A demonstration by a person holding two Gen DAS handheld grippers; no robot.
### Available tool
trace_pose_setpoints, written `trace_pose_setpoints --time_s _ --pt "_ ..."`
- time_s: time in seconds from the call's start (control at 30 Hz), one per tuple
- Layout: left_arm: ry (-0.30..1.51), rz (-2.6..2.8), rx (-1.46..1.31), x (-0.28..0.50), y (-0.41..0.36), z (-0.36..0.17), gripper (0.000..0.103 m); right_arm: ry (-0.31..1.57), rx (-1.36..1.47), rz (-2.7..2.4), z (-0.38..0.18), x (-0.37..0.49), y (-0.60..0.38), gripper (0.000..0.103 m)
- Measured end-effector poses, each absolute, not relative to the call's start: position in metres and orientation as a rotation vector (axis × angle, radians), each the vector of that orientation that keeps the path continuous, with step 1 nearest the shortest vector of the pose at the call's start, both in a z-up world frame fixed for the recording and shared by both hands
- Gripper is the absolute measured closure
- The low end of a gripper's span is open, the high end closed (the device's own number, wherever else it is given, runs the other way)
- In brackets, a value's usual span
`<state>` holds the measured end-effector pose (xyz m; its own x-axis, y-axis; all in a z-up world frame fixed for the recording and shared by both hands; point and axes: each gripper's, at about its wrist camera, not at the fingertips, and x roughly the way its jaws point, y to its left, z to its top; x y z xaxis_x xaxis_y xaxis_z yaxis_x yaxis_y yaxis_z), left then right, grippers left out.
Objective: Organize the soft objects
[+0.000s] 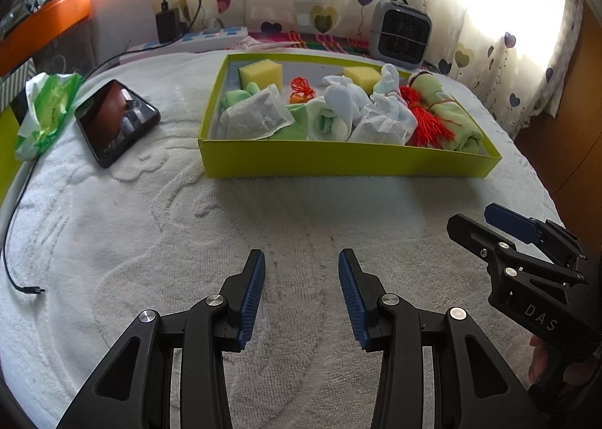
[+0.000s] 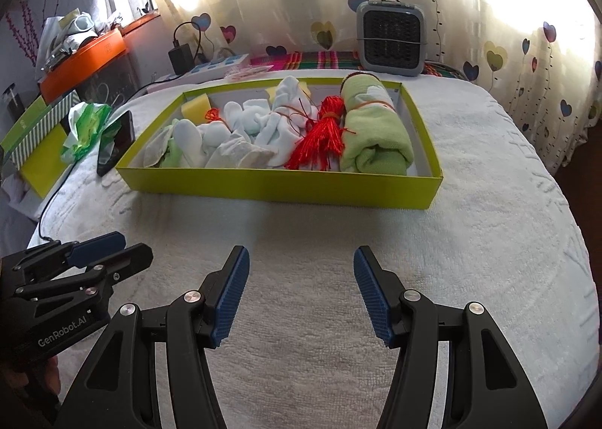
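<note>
A shallow yellow-green box (image 1: pixel 338 160) (image 2: pixel 278 188) sits on a white towel-covered surface. Inside lie yellow sponges (image 1: pixel 260 72), white socks (image 1: pixel 344 102) (image 2: pixel 256 118), pale green cloths, white paper sachets (image 1: pixel 256 115), a red tassel bundle (image 1: pixel 425 117) (image 2: pixel 323 135) and a rolled green towel (image 1: pixel 455 109) (image 2: pixel 372 128). My left gripper (image 1: pixel 301 291) hovers open over the bare towel in front of the box, nothing between its blue pads. My right gripper (image 2: pixel 301 291) is also open and empty, near the box's front. Each gripper shows at the edge of the other's view.
A black phone (image 1: pixel 116 120) and a green wet-wipe pack (image 1: pixel 45 109) lie left of the box, with a black cable (image 1: pixel 22 241) trailing forward. A grey fan heater (image 2: pixel 391 38), a power strip (image 1: pixel 214 34) and heart-print curtains stand behind. An orange shelf is far left.
</note>
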<state>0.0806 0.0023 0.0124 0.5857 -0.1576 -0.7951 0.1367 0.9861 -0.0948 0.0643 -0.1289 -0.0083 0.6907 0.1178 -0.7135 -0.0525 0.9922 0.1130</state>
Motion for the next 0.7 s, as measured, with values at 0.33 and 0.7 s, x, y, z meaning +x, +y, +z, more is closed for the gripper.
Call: trace_pose_setpoints --time_s 0.33,0.7 --pt "0.911 -0.145 -0.003 0.075 -0.003 0.009 0.061 0.844 0.072 0.042 -0.016 0.063 -0.139 0.044" --pt "0.878 -0.094 0.034 0.071 -0.016 0.005 0.050 0.847 0.041 0.031 -0.018 0.064 -0.140 0.041"
